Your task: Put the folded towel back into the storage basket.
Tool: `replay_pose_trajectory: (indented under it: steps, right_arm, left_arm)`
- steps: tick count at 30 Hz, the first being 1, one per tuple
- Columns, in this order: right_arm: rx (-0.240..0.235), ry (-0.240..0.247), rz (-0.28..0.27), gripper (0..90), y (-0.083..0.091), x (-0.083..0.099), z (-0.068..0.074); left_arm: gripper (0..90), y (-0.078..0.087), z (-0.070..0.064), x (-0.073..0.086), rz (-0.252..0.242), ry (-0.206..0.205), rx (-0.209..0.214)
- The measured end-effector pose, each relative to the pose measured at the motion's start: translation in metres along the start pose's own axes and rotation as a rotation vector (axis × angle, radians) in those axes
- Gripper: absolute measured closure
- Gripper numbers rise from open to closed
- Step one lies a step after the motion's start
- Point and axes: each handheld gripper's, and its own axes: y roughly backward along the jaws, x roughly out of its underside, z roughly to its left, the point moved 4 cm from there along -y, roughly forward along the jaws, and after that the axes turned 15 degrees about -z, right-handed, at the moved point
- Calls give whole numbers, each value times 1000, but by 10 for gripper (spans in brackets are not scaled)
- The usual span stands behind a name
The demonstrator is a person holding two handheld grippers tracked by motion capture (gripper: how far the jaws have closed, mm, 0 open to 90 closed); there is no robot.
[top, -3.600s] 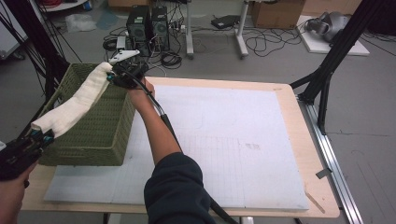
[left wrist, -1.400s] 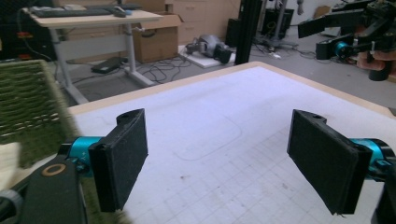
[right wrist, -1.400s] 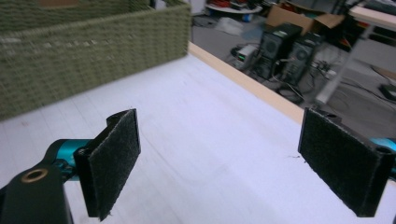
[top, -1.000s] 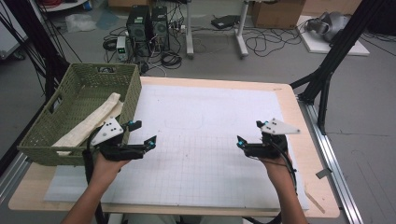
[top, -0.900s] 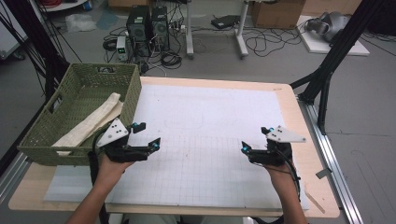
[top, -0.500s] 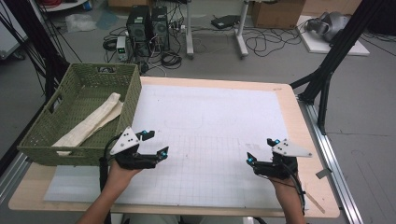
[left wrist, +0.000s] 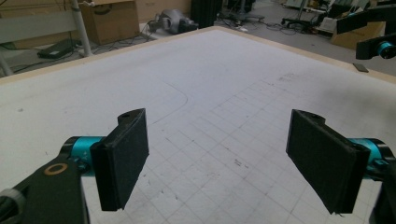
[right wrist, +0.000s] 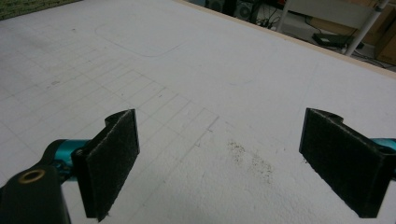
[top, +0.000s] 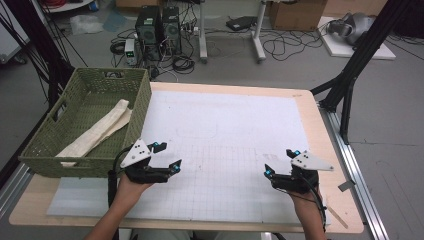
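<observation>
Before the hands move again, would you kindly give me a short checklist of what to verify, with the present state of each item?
1. Left claw open and holding nothing: ok, jaws stand wide apart in the left gripper view.
2. Right claw open and holding nothing: ok.
3. Cream folded cloth lying inside the green woven basket: ok.
4. Cloth fully within the basket rim: cannot tell, its near end is hidden by the front wall.
5. White gridded mat free between the two claws: ok.
6. Basket resting fully on the wooden table: cannot tell, its left side looks past the edge.
</observation>
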Motion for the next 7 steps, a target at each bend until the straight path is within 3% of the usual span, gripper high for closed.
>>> replay_pose_trajectory:
  steps: [7]
  right_arm:
    - [-13,8,-2,114,-3,-1,3]
  left_arm:
    - [214,1,2,1,5,-3,-10]
